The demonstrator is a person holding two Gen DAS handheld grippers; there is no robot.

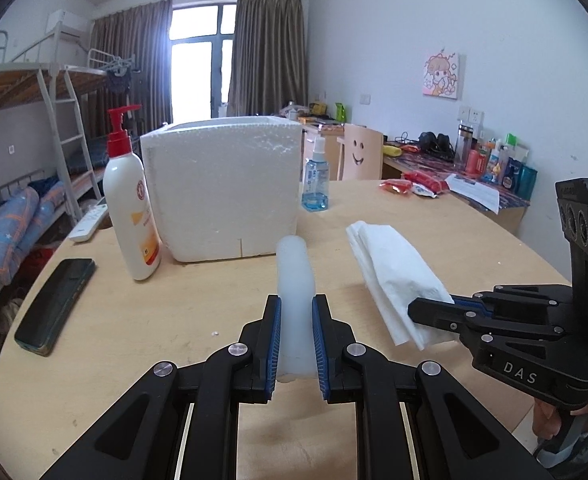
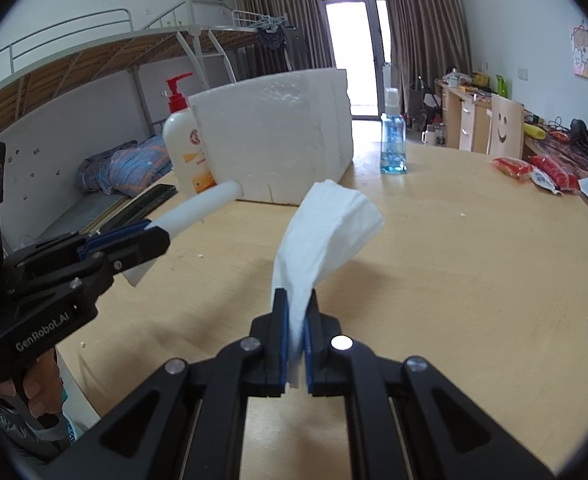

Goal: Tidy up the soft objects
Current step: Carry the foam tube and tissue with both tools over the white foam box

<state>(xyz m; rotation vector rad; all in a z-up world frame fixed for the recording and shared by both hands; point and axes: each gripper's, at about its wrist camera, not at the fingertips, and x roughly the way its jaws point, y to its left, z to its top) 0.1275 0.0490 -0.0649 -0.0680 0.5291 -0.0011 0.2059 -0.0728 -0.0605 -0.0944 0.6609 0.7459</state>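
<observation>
My left gripper is shut on a white foam tube that sticks out forward above the table, its far end near the white foam box. My right gripper is shut on a folded white tissue, which fans upward from its pads. In the left wrist view the right gripper shows at the right with the tissue in it. In the right wrist view the left gripper shows at the left holding the tube. Both objects hang short of the box.
On the round wooden table stand a lotion pump bottle left of the box and a blue spray bottle to its right. A dark phone lies at the left edge, red snack packets at the far right.
</observation>
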